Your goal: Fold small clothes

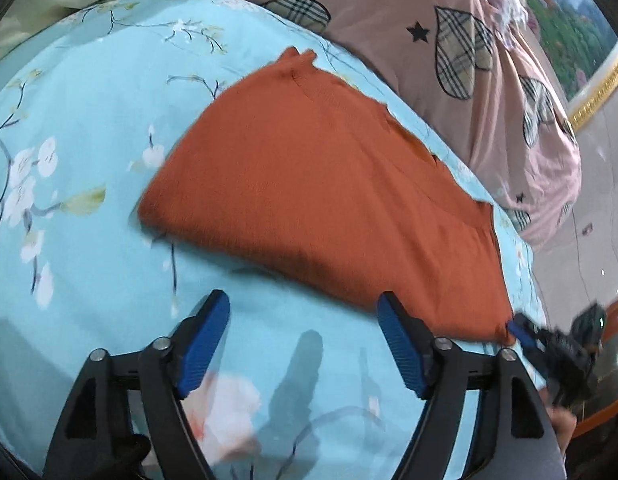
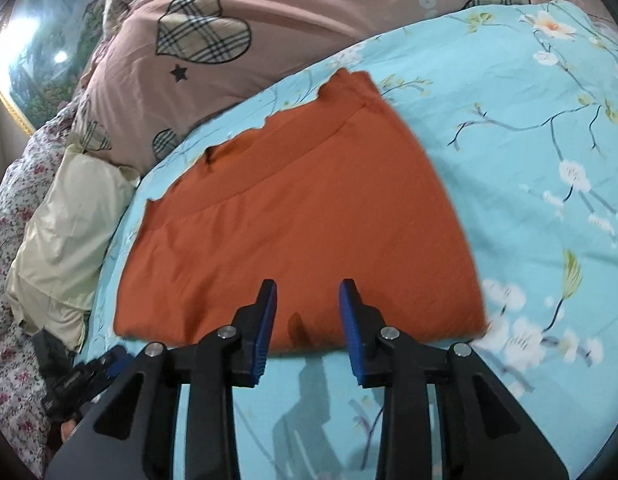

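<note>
An orange knit garment lies folded flat on the light blue floral bedsheet. My left gripper is open wide just before the garment's near edge, with only sheet between its blue pads. Its right pad stands at the cloth's edge. In the left wrist view the right gripper shows at the garment's near right corner. In the right wrist view the garment fills the middle. My right gripper hovers over its near edge, open by a narrow gap, and the pads do not pinch the cloth.
A pink quilt with plaid hearts lies bunched behind the garment. A cream pillow and a flowered cloth lie at the left of the right wrist view. A gold-framed landscape picture hangs on the wall beyond.
</note>
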`<state>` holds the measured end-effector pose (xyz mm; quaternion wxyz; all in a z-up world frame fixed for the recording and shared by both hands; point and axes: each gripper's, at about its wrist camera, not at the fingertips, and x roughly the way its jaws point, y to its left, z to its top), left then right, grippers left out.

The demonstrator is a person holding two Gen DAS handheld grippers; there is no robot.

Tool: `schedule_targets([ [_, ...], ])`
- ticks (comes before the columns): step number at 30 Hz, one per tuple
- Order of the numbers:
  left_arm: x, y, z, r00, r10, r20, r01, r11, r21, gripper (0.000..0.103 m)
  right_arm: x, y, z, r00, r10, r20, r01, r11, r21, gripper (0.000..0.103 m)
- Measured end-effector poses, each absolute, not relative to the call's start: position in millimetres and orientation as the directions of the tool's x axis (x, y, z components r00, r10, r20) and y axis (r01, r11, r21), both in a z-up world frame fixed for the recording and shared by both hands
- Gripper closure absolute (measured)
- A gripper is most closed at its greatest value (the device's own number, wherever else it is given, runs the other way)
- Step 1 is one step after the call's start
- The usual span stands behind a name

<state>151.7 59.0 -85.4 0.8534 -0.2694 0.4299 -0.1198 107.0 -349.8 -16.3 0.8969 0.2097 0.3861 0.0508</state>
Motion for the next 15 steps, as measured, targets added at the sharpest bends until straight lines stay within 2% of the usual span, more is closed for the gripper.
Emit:
schedule_targets([
  [4,193,70,-91,0.642,-0.397,-0.655,-0.101,0.804,-0.586,0.026,110,-343,-14,0.691,0.268,-0.671,0.053,0.907,0.417,0.068],
  [5,203,73,-91,0.653,-0.391,-0.649,-0.115,0.795,-0.595,0.030,112,-341,-14,0.690,0.273,-0.671,0.049,0.907,0.419,0.068],
  [7,222,76,-90,0.665,-0.358,-0.656,-0.137,0.804,-0.578,0.054,119,-338,-11,0.687,0.287,-0.667,0.032,0.906,0.422,0.068],
  [8,229,76,-90,0.659,-0.357,-0.662,-0.139,0.808,-0.573,0.071,122,-336,-10,0.687,0.293,-0.665,0.024,0.906,0.424,0.068],
  [9,235,76,-89,0.653,-0.371,-0.661,-0.135,0.801,-0.583,0.077,129,-335,-8,0.684,0.303,-0.664,0.012,0.905,0.426,0.068],
  [11,236,73,-80,0.657,-0.368,-0.658,-0.126,0.807,-0.576,0.085,140,-332,-7,0.676,0.314,-0.666,-0.001,0.905,0.426,0.068],
  [15,229,36,-36,0.683,-0.397,-0.614,0.026,0.853,-0.522,0.090,167,-330,-4,0.653,0.344,-0.675,-0.019,0.898,0.439,0.068],
])
